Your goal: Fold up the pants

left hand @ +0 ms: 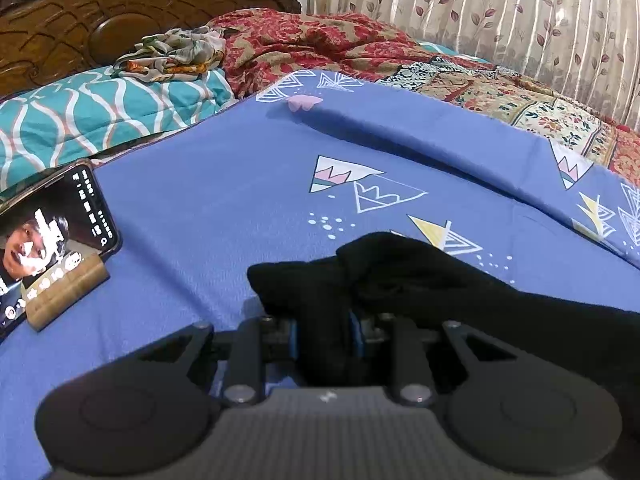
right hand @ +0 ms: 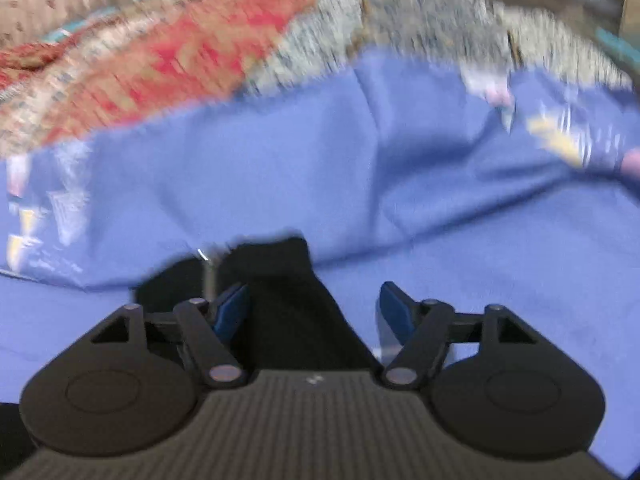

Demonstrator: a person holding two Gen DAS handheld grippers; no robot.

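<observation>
The black pants (left hand: 420, 280) lie bunched on the blue bedsheet (left hand: 224, 200) and trail off to the lower right in the left wrist view. My left gripper (left hand: 324, 320) is shut on a fold of that black cloth, which fills the narrow gap between its blue pads. In the blurred right wrist view, a strip of the black pants (right hand: 288, 280) runs up between the fingers of my right gripper (right hand: 314, 304). Its jaws stand wide apart. The cloth lies against the left pad (right hand: 230, 312), and the right pad (right hand: 394, 312) is bare with sheet showing beside it.
A phone (left hand: 52, 232) with a lit screen leans on a wooden stand (left hand: 68, 296) at the left. Behind are a teal pillow (left hand: 100, 108), a crumpled floral cloth (left hand: 176, 54), a red patterned blanket (left hand: 320, 44), a carved headboard (left hand: 100, 8) and a curtain (left hand: 520, 20).
</observation>
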